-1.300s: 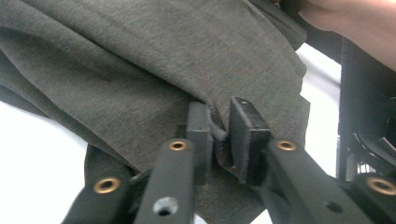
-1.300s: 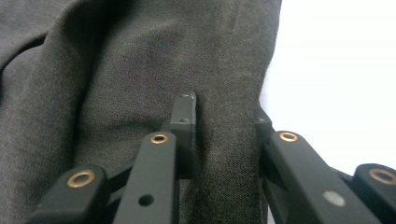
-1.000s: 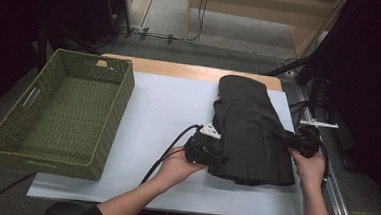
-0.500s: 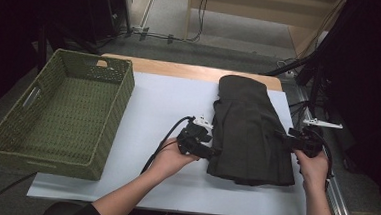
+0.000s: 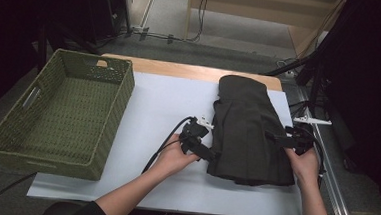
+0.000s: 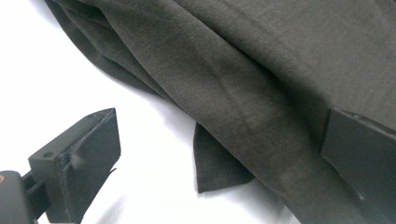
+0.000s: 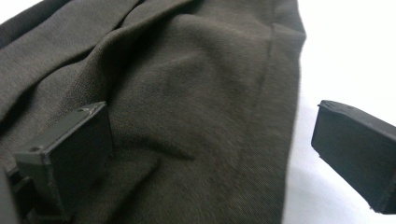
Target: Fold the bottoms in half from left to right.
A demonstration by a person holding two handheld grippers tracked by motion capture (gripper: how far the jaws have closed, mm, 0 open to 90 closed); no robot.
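A folded dark olive-brown garment point(image 5: 250, 128) lies lengthwise on the right half of the white table cover point(image 5: 163, 106). My left gripper point(image 5: 214, 156) is at the garment's near left edge, jaws wide open around that edge; its view shows the cloth point(image 6: 243, 79) and a small folded corner point(image 6: 215, 163) between them. My right gripper point(image 5: 272, 138) is at the garment's right edge, also open, one jaw over the cloth point(image 7: 187, 107) and the other over bare white cover. Neither grips the fabric.
A green woven basket point(image 5: 104, 132) stands at the table's left, empty inside. Black cables trail from both grippers across the cover and off the right side. A wooden table edge point(image 5: 181, 69) runs along the back; dark equipment stands at the right.
Both grippers have moved toward the near part of the garment. The left one went from the left edge a bit forward to the near left corner. The garment lies flatter and narrower.
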